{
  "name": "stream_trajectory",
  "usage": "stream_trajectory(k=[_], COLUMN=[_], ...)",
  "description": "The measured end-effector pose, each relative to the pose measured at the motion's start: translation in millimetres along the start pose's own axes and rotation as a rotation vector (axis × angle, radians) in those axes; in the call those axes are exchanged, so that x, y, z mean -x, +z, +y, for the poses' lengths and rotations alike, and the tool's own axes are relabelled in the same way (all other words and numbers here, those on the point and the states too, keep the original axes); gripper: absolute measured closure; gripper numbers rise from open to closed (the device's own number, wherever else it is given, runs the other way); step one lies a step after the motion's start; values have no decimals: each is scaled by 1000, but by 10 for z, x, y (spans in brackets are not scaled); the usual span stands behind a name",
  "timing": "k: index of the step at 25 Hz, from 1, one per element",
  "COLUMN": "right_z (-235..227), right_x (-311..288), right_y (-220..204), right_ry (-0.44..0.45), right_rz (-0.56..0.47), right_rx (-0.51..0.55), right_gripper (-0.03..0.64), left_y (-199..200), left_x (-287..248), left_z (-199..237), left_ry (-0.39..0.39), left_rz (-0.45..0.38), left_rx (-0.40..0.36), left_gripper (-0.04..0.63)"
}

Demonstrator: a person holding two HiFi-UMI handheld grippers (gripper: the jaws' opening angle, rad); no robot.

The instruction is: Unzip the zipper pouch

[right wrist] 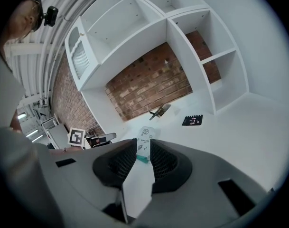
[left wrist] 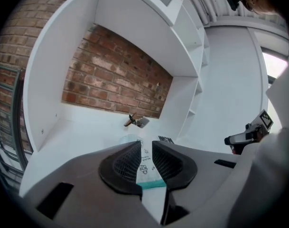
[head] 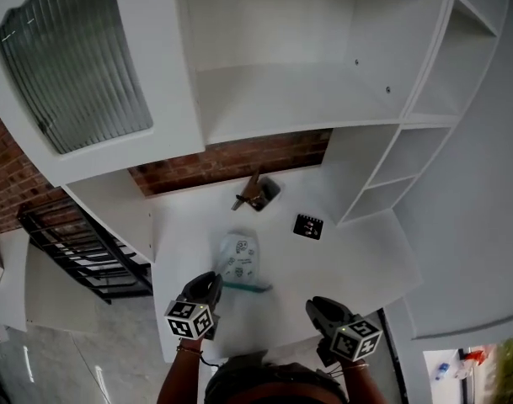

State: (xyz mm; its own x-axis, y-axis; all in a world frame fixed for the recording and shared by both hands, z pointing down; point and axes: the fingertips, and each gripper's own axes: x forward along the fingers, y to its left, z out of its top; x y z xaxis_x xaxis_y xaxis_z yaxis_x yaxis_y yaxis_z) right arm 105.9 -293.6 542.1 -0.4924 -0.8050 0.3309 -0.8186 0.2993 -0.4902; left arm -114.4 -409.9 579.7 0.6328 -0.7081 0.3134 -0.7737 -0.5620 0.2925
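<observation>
A clear zipper pouch with printed marks lies flat on the white desk, its teal zipper along the near edge. My left gripper sits at the zipper's left end with its jaws nearly together. Through the narrow slit in the left gripper view I see the pouch and the zipper; I cannot tell whether the pads pinch it. My right gripper hovers to the right near the desk's front edge, jaws nearly together and empty, pointing at the pouch.
A brown-and-metal clip lies at the back by the brick wall. A black card lies right of the pouch. White shelving rises at the right and above. A black metal rack stands left of the desk.
</observation>
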Motion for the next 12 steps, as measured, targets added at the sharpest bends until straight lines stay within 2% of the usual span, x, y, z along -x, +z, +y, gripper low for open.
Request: stream_trajectory(k=[5, 9, 12], right_z=[146, 256, 314], right_x=[-23, -12, -13], right_y=[149, 314, 402], right_ry=[-14, -72, -102], right_rz=[-62, -118, -149], right_rx=[158, 325, 388], right_gripper=[534, 536, 538], left_y=[255, 422, 512], left_x=[329, 544, 719], left_z=[-107, -232, -327], left_ry=[52, 123, 150], left_rz=[-74, -109, -143], left_rx=[-88, -172, -166], left_gripper=[549, 549, 549])
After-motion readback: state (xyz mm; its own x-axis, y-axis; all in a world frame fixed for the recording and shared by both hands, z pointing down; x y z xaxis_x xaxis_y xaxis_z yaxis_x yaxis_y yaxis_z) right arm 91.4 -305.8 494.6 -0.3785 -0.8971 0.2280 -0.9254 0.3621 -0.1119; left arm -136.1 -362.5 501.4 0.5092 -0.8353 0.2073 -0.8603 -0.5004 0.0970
